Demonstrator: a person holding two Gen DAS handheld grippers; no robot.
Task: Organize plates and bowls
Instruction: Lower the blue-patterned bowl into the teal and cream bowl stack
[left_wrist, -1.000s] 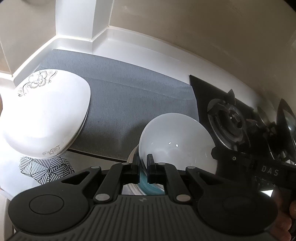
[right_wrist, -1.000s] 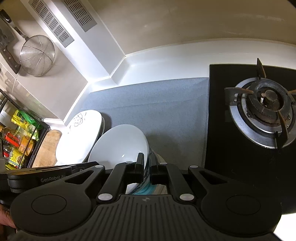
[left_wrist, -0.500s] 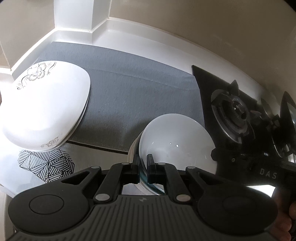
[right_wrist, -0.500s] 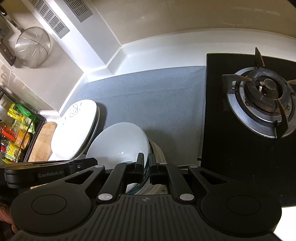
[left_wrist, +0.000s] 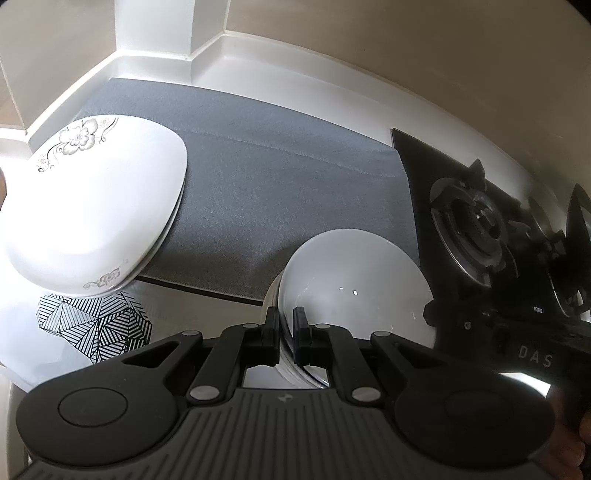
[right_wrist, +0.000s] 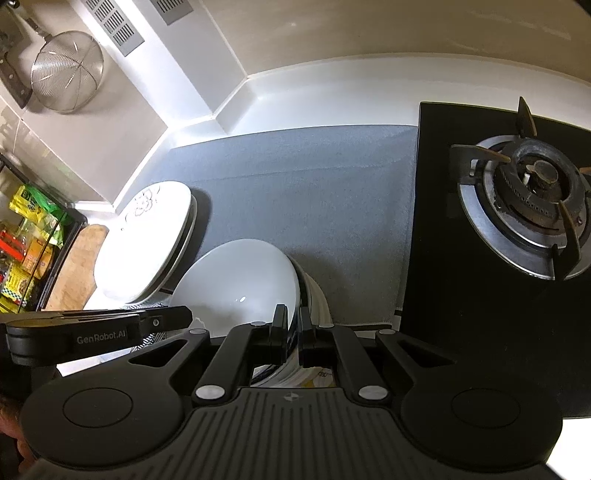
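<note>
A stack of bowls with a plain white bowl (left_wrist: 351, 284) on top hangs between both grippers, over the front edge of a grey mat (left_wrist: 280, 177). My left gripper (left_wrist: 285, 334) is shut on the stack's near rim. My right gripper (right_wrist: 293, 332) is shut on the rim at the stack's (right_wrist: 240, 277) right side, where cream lower bowls (right_wrist: 314, 295) show beneath. A stack of white flower-printed plates (left_wrist: 92, 210) rests at the mat's left end, also seen as plates (right_wrist: 147, 240) in the right wrist view.
A plate with black geometric lines (left_wrist: 96, 325) lies under the plate stack's front. A black gas hob (right_wrist: 532, 199) borders the mat on the right. A strainer (right_wrist: 66, 70) hangs on the wall; a rack of packets (right_wrist: 26, 236) and a wooden board (right_wrist: 74, 277) stand far left.
Both views have tipped slightly, so the counter sits a little higher in frame. Both grippers stay clamped on the bowl stack; the plates have not moved.
</note>
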